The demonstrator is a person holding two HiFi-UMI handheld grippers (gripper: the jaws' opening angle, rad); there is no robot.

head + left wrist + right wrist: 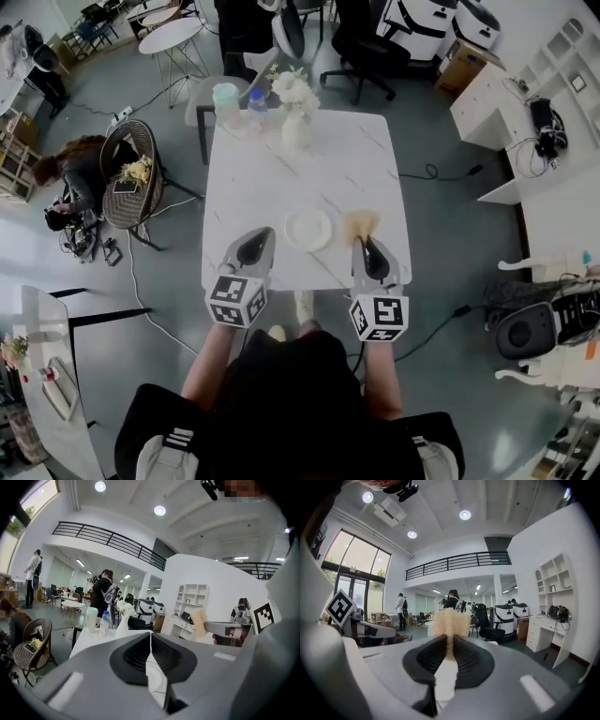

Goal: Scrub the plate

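- Pale marbled worktop [281, 169] fills the middle of the head view. The plate [308, 229] lies bare on it, just right of the left hand-held gripper [255, 246] and just left of the right hand-held gripper [368, 251].
- Nothing pins the plate. On a top that smooth, I'd say a firm scrubbing push could skate it sideways or back to the near edge, which is close behind it.
- Left gripper view: the jaws are pressed together with nothing between them. Well ahead of the tips stands a vase of white flowers [123, 616], with a cup and bottle to its left.
- Right gripper view: the jaws clamp a fluffy tan scrubber [450, 618], its tuft poking past the tips. Beyond is an open office with a railed balcony, white shelves and people standing about.
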